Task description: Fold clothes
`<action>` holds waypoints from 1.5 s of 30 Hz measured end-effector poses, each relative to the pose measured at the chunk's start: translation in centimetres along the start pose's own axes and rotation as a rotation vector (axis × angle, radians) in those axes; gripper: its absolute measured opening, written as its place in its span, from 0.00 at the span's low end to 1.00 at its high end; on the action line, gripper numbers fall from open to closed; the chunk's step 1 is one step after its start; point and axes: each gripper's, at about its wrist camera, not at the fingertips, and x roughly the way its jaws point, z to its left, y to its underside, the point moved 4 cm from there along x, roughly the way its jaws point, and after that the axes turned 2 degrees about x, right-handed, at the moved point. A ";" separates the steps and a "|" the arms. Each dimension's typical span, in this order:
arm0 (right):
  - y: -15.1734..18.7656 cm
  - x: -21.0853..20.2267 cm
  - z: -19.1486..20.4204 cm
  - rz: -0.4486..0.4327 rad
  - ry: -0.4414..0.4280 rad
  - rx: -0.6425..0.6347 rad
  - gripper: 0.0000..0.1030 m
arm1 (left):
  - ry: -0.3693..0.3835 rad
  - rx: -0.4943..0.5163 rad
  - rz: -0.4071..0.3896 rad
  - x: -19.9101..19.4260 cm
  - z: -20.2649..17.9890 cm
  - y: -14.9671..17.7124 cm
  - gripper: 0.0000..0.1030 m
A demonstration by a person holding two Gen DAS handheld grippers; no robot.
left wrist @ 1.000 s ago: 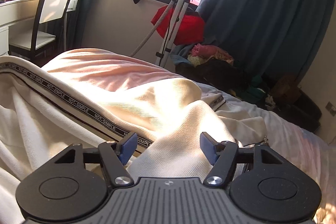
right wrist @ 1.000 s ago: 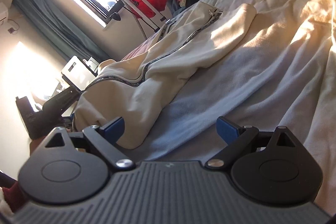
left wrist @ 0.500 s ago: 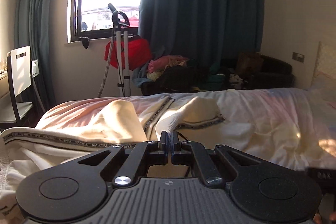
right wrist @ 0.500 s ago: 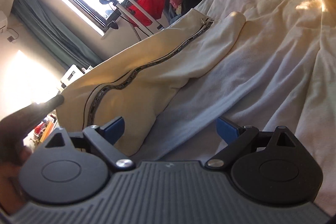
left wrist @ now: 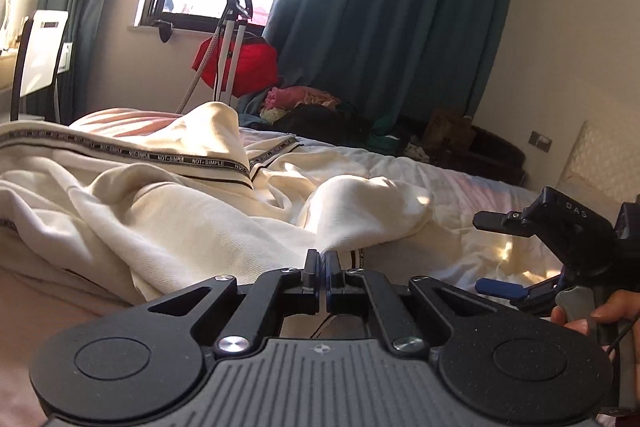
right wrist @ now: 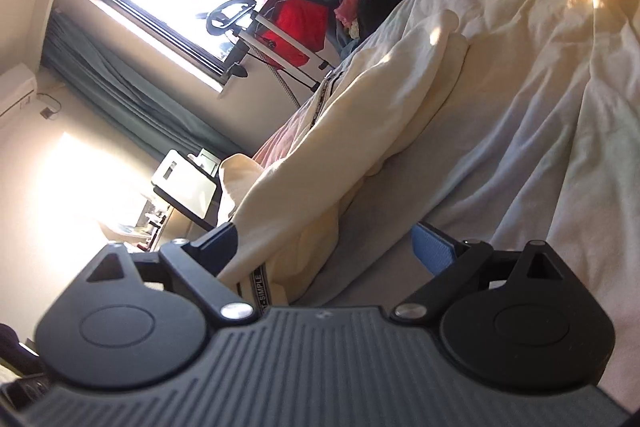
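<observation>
A cream garment [left wrist: 168,219] with a black lettered stripe lies crumpled across the bed. My left gripper [left wrist: 322,261] is shut on a fold of this cream garment at its near edge. My right gripper shows at the right of the left wrist view [left wrist: 490,253], open, beside the garment. In the right wrist view the right gripper [right wrist: 326,245] is open, its left finger against the garment's [right wrist: 360,131] striped end, the cloth lying between the jaws.
The bed sheet [left wrist: 460,187] stretches right, also in the right wrist view [right wrist: 540,87]. Beyond the bed stand a garment steamer [left wrist: 232,39] with a red bag, a clothes pile [left wrist: 304,103], a white chair [left wrist: 40,55] and dark curtains.
My left gripper shut on the garment fold and pulled it toward me. The right gripper moved closer to the garment's striped end, still open.
</observation>
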 end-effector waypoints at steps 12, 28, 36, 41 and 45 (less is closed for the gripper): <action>-8.8 12.5 -3.4 -0.053 0.081 0.184 0.72 | 0.122 -0.278 -0.140 0.7 7.0 -1.4 0.02; -19.3 19.0 4.4 -0.338 0.283 -0.144 0.06 | 0.200 -0.285 -0.107 3.6 7.5 1.2 0.02; -18.2 4.1 1.3 -0.542 0.262 -0.085 0.06 | 0.220 -0.205 -0.098 3.1 4.6 1.6 0.03; -11.7 -2.5 -11.2 -0.471 0.362 0.300 0.06 | 0.187 -0.092 -0.057 3.2 2.0 2.9 0.03; -7.5 -2.6 -16.6 -0.274 0.382 0.463 0.06 | 0.154 -0.098 -0.048 3.7 1.9 3.5 0.03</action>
